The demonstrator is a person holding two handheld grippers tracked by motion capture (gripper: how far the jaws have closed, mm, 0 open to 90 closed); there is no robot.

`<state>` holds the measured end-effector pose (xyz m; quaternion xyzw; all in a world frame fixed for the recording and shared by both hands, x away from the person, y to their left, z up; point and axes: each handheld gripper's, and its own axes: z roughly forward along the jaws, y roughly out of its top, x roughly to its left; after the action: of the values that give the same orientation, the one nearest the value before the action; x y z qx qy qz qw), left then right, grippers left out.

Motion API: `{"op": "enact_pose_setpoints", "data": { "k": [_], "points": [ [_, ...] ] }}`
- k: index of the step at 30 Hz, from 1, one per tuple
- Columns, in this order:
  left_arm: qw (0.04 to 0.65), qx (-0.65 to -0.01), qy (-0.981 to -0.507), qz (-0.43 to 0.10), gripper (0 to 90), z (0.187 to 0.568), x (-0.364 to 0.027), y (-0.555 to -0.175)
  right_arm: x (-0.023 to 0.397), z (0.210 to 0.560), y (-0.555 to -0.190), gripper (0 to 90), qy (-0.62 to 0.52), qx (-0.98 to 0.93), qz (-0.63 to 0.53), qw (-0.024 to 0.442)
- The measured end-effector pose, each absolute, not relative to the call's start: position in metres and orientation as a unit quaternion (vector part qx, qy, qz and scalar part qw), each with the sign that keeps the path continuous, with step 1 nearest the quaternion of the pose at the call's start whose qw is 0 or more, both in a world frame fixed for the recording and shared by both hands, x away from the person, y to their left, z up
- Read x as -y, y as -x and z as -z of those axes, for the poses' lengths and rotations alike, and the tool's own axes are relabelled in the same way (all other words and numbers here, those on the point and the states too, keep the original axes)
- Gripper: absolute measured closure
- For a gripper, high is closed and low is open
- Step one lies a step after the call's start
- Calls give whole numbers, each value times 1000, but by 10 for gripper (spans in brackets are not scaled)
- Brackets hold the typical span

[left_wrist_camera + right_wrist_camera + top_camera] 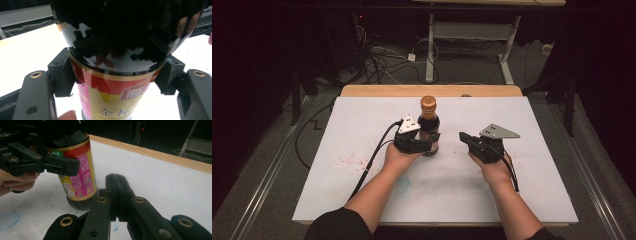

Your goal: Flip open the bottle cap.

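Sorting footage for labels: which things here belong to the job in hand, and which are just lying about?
In the job:
- bottle, upright
- left gripper, shut on it
- right gripper, shut, beside it

Lying about:
- cables on the floor
- desk frame behind

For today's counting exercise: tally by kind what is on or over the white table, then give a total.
Dark sauce bottle: 1
Hand-held gripper: 2, the left hand-held gripper clamped on the bottle, the right hand-held gripper shut on nothing
Total: 3
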<state>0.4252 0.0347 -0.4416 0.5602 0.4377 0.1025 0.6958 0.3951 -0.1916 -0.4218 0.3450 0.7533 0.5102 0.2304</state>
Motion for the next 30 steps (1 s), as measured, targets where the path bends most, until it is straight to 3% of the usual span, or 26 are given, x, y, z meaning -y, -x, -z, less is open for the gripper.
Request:
{"op": "enact_pose_setpoints", "data": {
  "k": [30],
  "points": [
    [703,-435,-553,-105,280,444,-34,-425,169,389,-401,900,-318,-753,-524,239]
  ]
}}
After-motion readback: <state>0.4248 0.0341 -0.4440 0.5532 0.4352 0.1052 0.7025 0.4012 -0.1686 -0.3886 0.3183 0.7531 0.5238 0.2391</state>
